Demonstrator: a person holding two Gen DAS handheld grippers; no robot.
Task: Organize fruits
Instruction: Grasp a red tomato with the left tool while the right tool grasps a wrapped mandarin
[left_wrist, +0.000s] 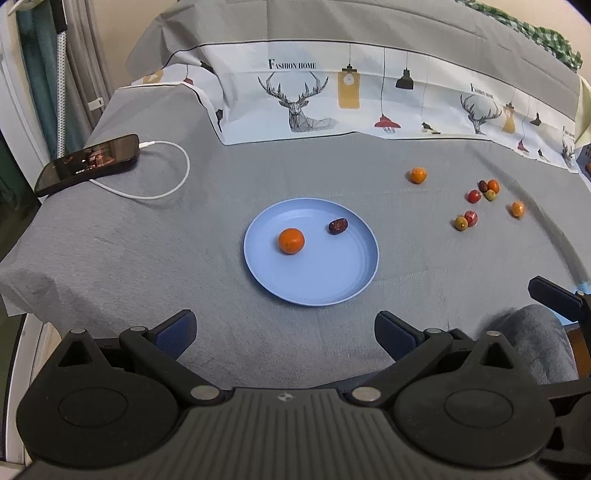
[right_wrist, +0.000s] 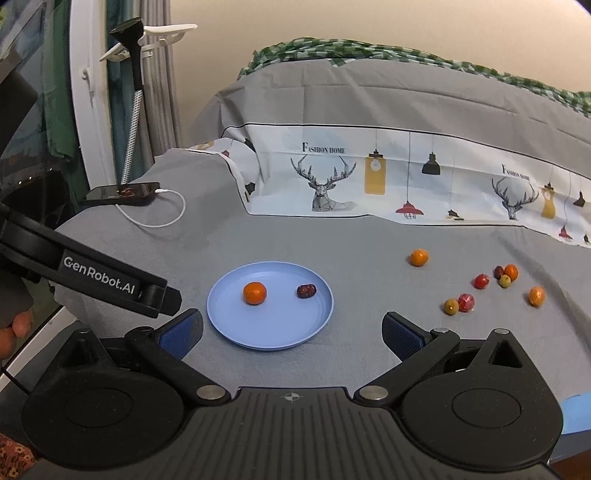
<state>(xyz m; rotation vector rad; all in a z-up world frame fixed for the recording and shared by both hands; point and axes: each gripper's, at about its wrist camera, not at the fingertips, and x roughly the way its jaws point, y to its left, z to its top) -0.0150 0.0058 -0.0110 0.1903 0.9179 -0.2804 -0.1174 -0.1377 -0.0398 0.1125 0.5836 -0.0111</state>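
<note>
Clearly, what matters next is that the loose fruit lies to the right of both tools. The blue plate (right_wrist: 229, 314), holding an orange (right_wrist: 255, 292) and a dark date (right_wrist: 306, 291), sits at centre frame in both views, while the scattered fruits (right_wrist: 480, 281) lie at right of frame on the grey cloth (right_wrist: 351, 251). The right gripper (right_wrist: 291, 332) and the left gripper (left_wrist: 284, 332) both stand with jaws wide apart and hold nothing. In the right wrist view the left tool enters from the left edge, so I judge the right hand nearer; the closest pieces are the olive-coloured fruit (right_wrist: 451, 306) and the red one touching it.
</note>
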